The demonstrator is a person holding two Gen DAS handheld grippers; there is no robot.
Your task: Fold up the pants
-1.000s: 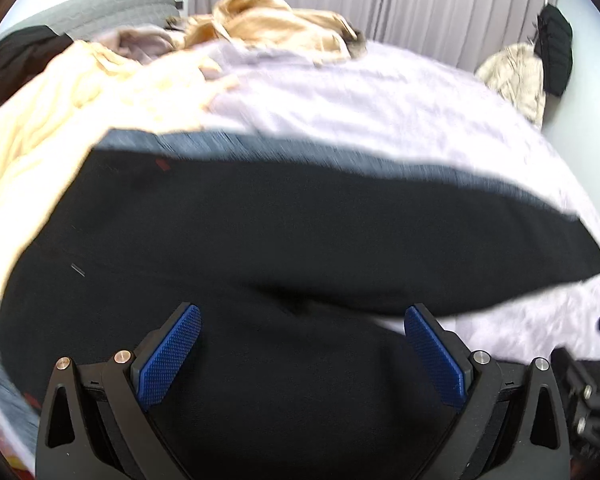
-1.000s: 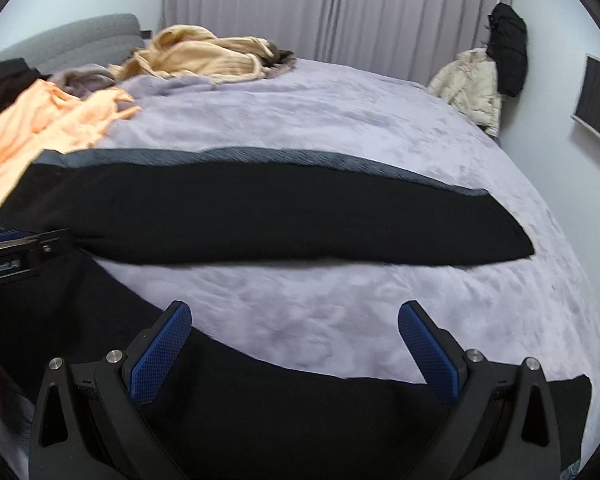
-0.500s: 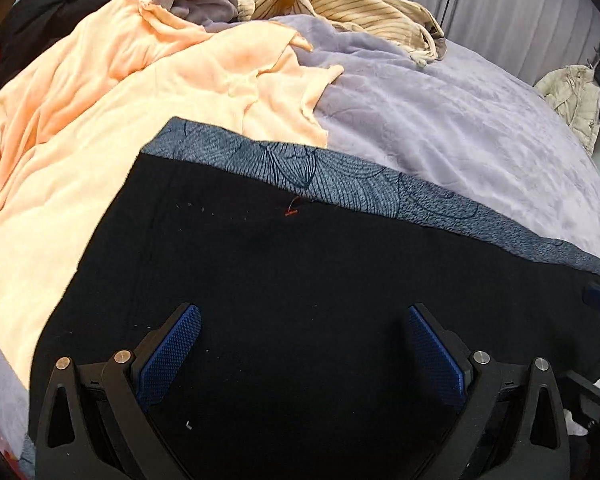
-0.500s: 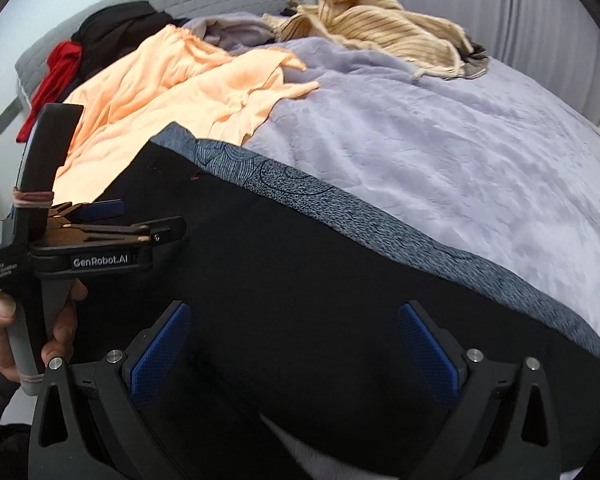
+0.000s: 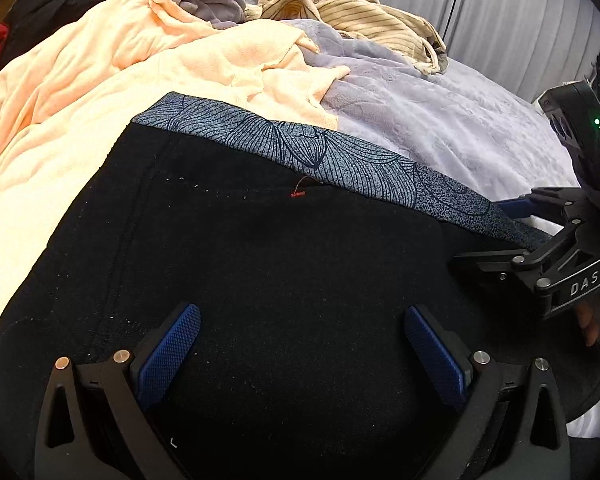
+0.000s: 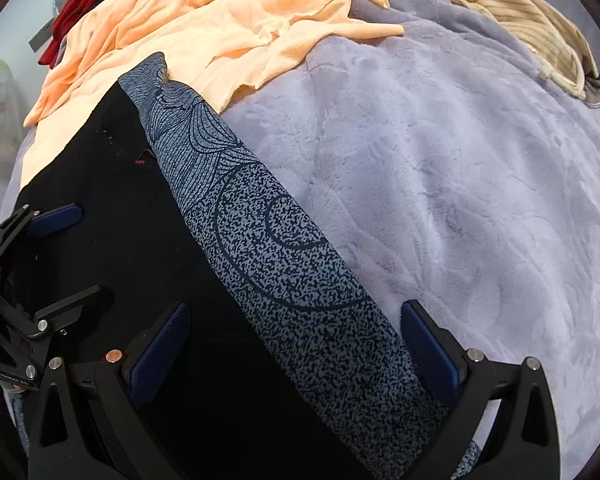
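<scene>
Black pants (image 5: pixel 260 260) with a blue-grey patterned side stripe (image 5: pixel 340 160) lie flat on the bed and fill the lower half of the left wrist view. My left gripper (image 5: pixel 302 344) hovers open just above the black fabric near the waist end, holding nothing. In the right wrist view the pants (image 6: pixel 140 240) run along the left, and the patterned stripe (image 6: pixel 284 260) passes between the fingers of my open right gripper (image 6: pixel 296 344). The right gripper (image 5: pixel 512 232) shows at the right edge of the left wrist view. The left gripper (image 6: pixel 66 256) shows at the left of the right wrist view.
A lavender plush bed cover (image 6: pixel 460 160) lies under everything. An orange garment (image 5: pixel 100 80) is spread beyond the pants' waist end, partly under it. A tan striped garment (image 5: pixel 360 20) and a grey cloth (image 5: pixel 208 0) sit at the far side. Red cloth (image 6: pixel 76 12) lies at the far left.
Both grippers have swung left along the pants toward the waist end and come closer to the fabric. The far leg end has left view. Both stay open.
</scene>
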